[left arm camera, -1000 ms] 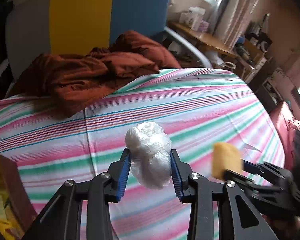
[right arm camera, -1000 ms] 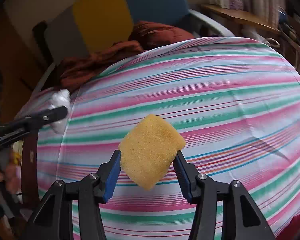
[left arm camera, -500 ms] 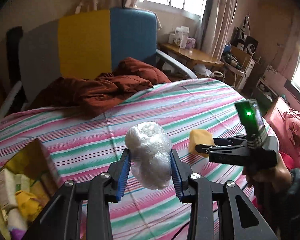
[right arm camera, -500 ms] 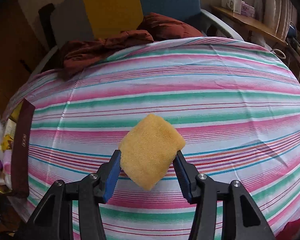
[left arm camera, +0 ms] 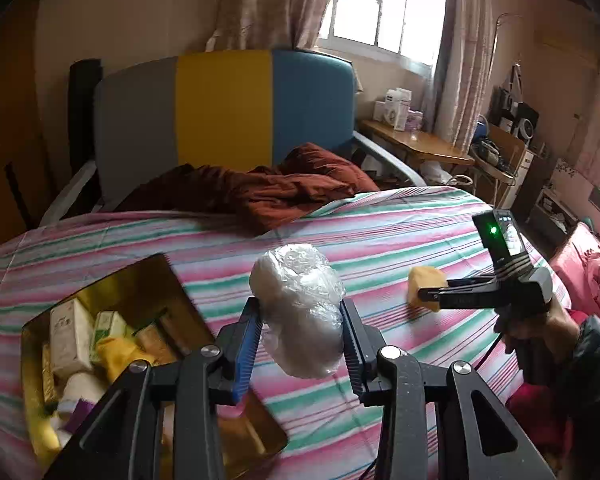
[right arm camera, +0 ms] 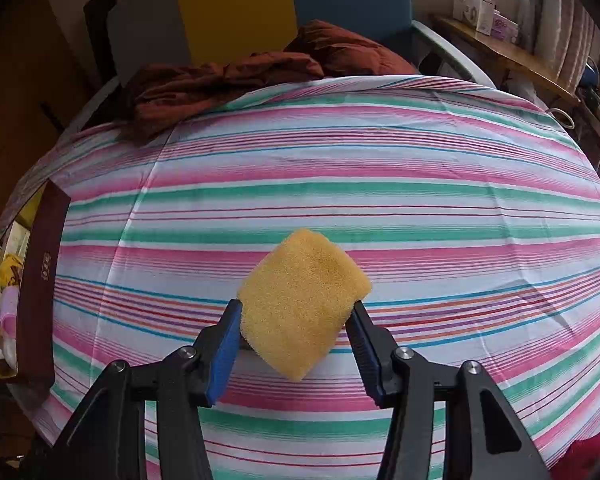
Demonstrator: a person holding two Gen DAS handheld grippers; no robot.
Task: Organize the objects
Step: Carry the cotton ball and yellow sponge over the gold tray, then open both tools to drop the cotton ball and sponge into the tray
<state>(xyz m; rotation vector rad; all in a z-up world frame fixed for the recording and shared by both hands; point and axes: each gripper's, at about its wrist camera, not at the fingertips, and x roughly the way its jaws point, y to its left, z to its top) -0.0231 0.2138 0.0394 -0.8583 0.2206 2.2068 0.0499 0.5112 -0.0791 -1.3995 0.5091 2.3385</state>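
Tongs (left arm camera: pixel 300 336) above striped bedsheet (left arm camera: pixel 380 232), curtained window (left arm camera: pixel 384 4)

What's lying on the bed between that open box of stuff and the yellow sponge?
Nothing lies there: only bare striped sheet runs from the box to the sponge in the right wrist view. In the left wrist view, the held plastic-wrapped bundle hangs above that stretch.
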